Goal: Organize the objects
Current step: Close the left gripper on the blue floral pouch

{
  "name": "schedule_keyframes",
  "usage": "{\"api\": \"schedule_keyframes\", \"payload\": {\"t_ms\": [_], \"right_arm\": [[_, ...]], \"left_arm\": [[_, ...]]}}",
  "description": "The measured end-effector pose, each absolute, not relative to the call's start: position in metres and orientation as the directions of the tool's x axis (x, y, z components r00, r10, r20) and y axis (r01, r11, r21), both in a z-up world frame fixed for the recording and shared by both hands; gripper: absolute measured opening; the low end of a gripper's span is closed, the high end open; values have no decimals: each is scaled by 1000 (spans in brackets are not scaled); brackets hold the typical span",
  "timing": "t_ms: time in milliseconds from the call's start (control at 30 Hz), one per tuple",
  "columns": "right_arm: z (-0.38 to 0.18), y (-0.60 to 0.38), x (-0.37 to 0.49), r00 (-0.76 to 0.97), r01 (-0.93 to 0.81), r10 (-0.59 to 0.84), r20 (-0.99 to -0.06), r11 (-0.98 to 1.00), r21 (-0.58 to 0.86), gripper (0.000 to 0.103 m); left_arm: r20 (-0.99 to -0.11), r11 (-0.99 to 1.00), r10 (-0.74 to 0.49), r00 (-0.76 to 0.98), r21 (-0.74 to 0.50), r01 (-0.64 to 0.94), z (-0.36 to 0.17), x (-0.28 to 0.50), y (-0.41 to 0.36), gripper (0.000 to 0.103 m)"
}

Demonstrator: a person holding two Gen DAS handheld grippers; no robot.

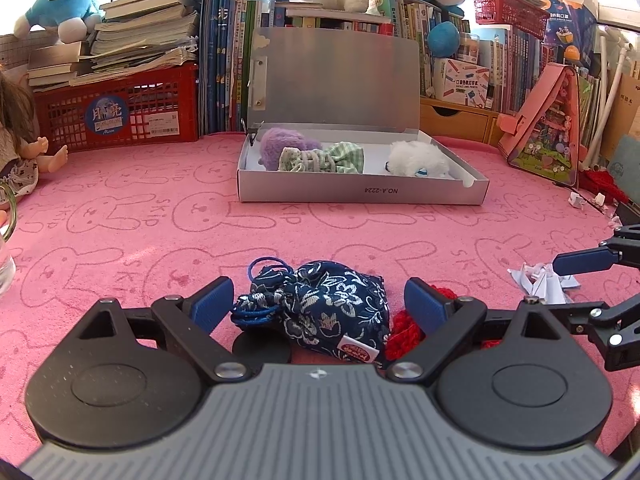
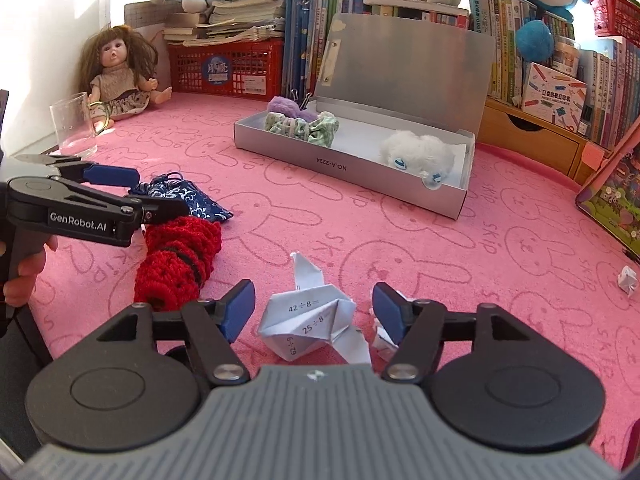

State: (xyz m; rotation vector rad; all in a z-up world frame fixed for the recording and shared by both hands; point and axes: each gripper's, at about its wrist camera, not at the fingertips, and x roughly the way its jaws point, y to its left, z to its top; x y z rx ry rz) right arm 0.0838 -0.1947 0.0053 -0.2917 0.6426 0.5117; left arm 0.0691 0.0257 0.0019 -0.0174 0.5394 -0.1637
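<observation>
A navy floral drawstring pouch (image 1: 320,312) lies on the pink rabbit-print cloth (image 1: 160,208) between the pads of my left gripper (image 1: 318,304), which stands open; a gap shows on the right side. A red knitted piece (image 2: 180,256) lies right beside the pouch. A folded paper figure with sums printed on it (image 2: 308,320) sits between the pads of my right gripper (image 2: 315,308), also open and not touching it. Farther back is an open silver box (image 1: 360,192) holding a purple fluffy item (image 1: 276,146), green checked scrunchies (image 1: 324,158) and a white plush (image 1: 420,160).
A doll (image 2: 116,76) and a glass (image 2: 74,124) stand at the far left. A red basket (image 1: 120,112) under stacked books, rows of books, and a wooden drawer unit (image 2: 528,136) line the back. A pink toy house (image 1: 548,132) and a crumpled paper (image 2: 627,278) are on the right.
</observation>
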Motion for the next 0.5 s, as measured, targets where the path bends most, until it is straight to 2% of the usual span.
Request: {"api": "schedule_keyframes", "payload": {"t_ms": [133,267,367,433,500], "right_arm": [[8,-187,84,661,-632,347,-665,735,-244,84],[3,-179,92,624,-673,357,-695,697,-247,85],[-4,-179,94,620,-663,359,-698,715,-221,78],[-5,-183,94,610,-657,383,-693,734,-173,68],[-5,-185,93,622,-640,378,-685,750,-168,67]], "left_arm": [[-522,982,-186,832,-71,175,4,75,28,94],[-528,981,-189,828,-62,185,3,77,27,94],[-530,980,-188,827,-46,193,0,79,26,94],[-538,979,-193,821,-48,199,-2,81,26,94],[-547,980,-184,817,-38,195,-6,84,25,94]]}}
